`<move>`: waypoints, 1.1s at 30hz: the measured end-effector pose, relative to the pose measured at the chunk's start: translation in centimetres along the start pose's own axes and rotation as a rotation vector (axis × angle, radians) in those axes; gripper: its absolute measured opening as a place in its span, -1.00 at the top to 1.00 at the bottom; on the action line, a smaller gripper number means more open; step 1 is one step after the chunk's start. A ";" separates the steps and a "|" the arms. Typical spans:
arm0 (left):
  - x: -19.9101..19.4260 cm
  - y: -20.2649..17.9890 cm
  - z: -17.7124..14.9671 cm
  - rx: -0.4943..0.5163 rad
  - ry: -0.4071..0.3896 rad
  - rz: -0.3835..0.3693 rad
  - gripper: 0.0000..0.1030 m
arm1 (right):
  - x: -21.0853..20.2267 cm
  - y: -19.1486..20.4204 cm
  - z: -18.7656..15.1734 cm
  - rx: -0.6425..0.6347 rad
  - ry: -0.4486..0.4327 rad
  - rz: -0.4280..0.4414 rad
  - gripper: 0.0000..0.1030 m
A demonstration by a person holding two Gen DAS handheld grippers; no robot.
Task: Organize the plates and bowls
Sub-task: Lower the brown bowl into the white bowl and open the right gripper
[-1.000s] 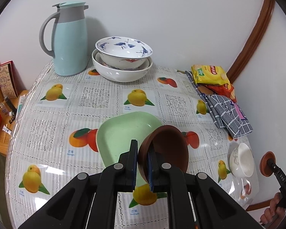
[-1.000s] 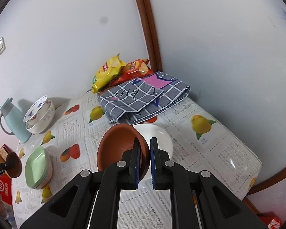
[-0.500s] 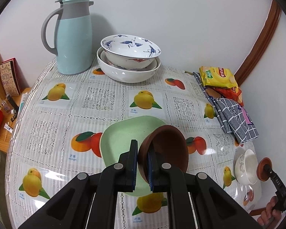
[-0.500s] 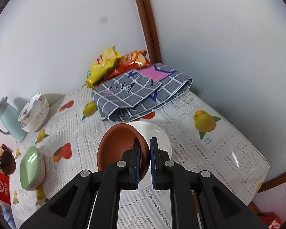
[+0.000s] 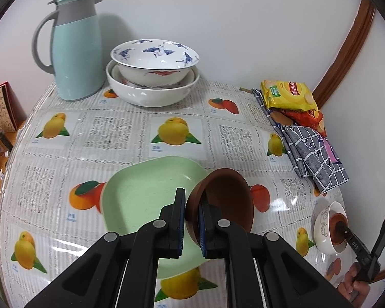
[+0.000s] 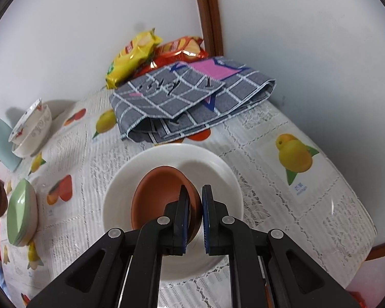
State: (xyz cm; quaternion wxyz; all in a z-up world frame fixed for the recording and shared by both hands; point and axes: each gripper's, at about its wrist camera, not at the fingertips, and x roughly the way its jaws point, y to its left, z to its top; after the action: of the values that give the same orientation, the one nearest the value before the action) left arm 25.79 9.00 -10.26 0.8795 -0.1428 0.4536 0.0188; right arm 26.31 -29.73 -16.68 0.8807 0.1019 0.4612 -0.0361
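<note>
Holding a brown bowl [image 6: 161, 200] by its rim, the right hand-held gripper [image 6: 194, 210] is clamped on it in the lower middle of the right wrist view. This bowl sits just inside the white bowl [image 6: 213, 172], which lies directly under and ahead of the hand-held gripper. So the coming move turns on a short way straight down; I cannot tell if the two bowls already touch. The brown bowl is tilted, its open side toward the upper left of the frame, so I judge it must level out before release.

The left hand-held gripper [image 5: 191, 220] is also clamped on a rim, that of a second brown bowl [image 5: 225, 202], in the lower middle of its own view. This bowl is held almost on edge, above the right corner of the green plate [image 5: 141, 187]. The plate lies to the left and below it. The white bowl is at the far lower right of this frame, well apart, so the right hand is much nearer to it.

Counting: two brown bowls, one small white bowl, one green plate (seen from the side it may be a stack, I cannot tell). Two large bowls are nested in the upper middle of the left view, the blue-patterned bowl [image 5: 156, 61] inside the large white bowl [image 5: 151, 92]. Beside them stands one pale blue jug [image 5: 75, 48]. At the right edge of the surface [image 5: 115, 133] lie two snack bags [image 5: 290, 97] and one folded checked cloth [image 5: 315, 154].
</note>
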 end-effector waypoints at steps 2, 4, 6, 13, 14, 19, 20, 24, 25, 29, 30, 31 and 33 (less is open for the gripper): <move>0.4 -0.7 0.0 0.009 0.006 -0.002 0.82 | 0.6 0.1 -0.1 -0.016 0.019 -0.002 0.81; 0.9 -1.3 0.0 0.016 0.011 -0.006 0.82 | 1.1 0.1 -0.1 -0.027 0.033 -0.007 0.81; 1.3 -1.8 0.0 0.021 0.017 -0.010 0.82 | 1.3 0.3 -0.1 -0.045 0.041 -0.004 0.81; 2.2 -3.5 -0.5 0.041 0.036 -0.024 0.82 | 2.1 1.4 0.0 -0.139 0.069 -0.041 0.82; 2.2 -3.7 -0.6 0.042 0.038 -0.024 0.82 | 2.1 1.4 0.1 -0.148 0.074 -0.046 0.82; 2.4 -4.5 -1.0 0.046 0.040 -0.028 0.82 | 2.7 1.7 0.3 -0.204 0.098 -0.090 0.81; 2.3 -4.7 -1.1 0.045 0.038 -0.031 0.82 | 2.8 1.8 0.3 -0.215 0.100 -0.100 0.81; 2.4 -5.8 -1.5 0.045 0.041 -0.041 0.82 | 3.0 2.2 0.2 -0.257 0.102 -0.132 0.78; 2.4 -6.0 -1.6 0.049 0.041 -0.043 0.82 | 3.0 2.3 0.1 -0.269 0.100 -0.136 0.77; 2.2 -7.1 -2.2 0.059 0.041 -0.050 0.82 | 3.0 2.5 0.0 -0.300 0.099 -0.134 0.74; 2.1 -7.4 -2.4 0.060 0.039 -0.054 0.82 | 3.0 2.5 0.0 -0.304 0.100 -0.136 0.73; 2.0 -7.6 -2.5 0.060 0.038 -0.057 0.82 | 3.1 2.5 -0.1 -0.307 0.101 -0.137 0.71; 1.9 -7.8 -2.8 0.060 0.038 -0.060 0.82 | 3.1 2.8 -0.2 -0.319 0.102 -0.138 0.67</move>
State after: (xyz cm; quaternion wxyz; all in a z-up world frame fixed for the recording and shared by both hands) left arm 25.93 0.54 -11.46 0.8748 -0.1305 0.4659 -0.0240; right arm 28.38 -26.91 -18.90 0.8566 -0.0693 0.5110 -0.0175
